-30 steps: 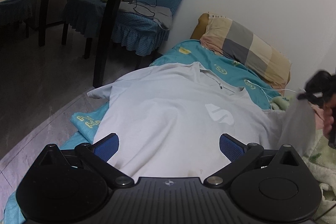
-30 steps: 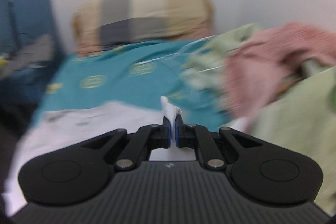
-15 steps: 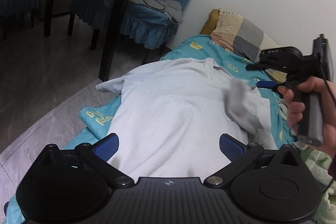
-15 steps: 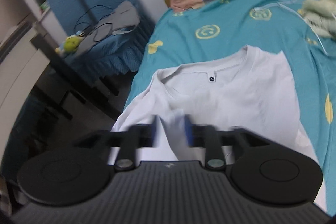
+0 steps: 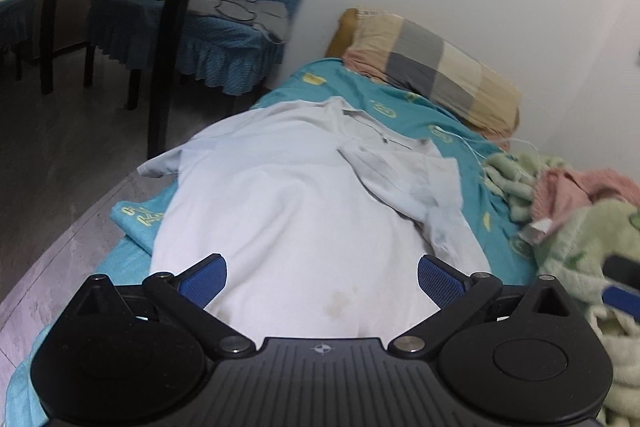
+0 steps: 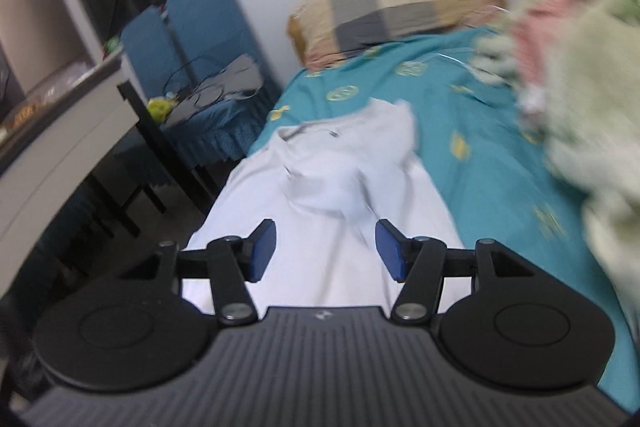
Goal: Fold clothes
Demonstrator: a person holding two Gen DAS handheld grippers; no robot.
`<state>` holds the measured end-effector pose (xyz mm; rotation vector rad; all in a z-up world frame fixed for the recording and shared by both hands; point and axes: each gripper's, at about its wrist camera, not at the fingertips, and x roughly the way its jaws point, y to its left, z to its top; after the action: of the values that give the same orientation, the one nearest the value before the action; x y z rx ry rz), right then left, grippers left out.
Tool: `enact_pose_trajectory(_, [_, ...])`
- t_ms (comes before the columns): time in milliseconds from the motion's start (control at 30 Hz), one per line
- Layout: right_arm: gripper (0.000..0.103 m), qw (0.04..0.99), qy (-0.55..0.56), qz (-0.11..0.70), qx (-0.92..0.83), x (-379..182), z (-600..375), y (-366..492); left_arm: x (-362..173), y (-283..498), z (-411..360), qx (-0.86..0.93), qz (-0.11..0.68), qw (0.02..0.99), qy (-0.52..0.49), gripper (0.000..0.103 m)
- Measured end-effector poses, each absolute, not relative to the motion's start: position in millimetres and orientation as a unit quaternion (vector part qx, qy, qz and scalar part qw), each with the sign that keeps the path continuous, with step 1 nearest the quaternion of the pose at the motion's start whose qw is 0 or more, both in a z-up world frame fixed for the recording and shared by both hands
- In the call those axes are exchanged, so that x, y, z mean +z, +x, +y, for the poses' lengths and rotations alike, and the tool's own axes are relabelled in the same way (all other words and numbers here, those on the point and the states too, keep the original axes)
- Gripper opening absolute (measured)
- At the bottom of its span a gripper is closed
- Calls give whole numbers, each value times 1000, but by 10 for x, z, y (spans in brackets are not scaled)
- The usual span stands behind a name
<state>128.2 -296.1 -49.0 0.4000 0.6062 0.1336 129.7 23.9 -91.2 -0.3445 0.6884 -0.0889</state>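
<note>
Left wrist view: smooth pale shirt, crumpled folded-over sleeve

T-shirt — pale grey-white, short-sleeved, round collar with a small dark mark inside the neckline. Lies flat on the teal bed sheet, collar toward the checked pillow. The sleeve on the heaped-blanket side is folded inward over the chest, rumpled; the other sleeve is spread out — overhanging the bed's edge. Faint brownish stains near the hem.
</note>
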Motion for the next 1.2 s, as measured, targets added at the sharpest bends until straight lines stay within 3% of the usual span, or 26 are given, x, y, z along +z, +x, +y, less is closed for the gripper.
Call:
enact_pose_trajectory(267, [59,933,253,256,-14,-533,-3640,239,-871,782,-357,-130,365,915,-113,100])
enact_pose_trajectory(567, [59,938,267,220,-38,-623,-4133,68,-1243,484,-1229,-215,448,860,-117,88])
enact_pose_trajectory(733, [59,927,296,228,-36,-747,-4299,107,-1595,447,-1542,-236,492,826,-141,71])
enact_pose_trajectory(867, [59,920,310,240,-29,-833,-4334,173,-1775,468,-1653,-240,503,815,-162,63])
enact_pose_trajectory(1033, [59,914,317,252,-20,-902,-4328,250,-1788,517,-1655,-260,496,806,-192,29])
enact_pose_trajectory(1200, [59,910,325,258,-15,-926,-4327,268,-1853,542,-1638,-260,518,787,-209,28])
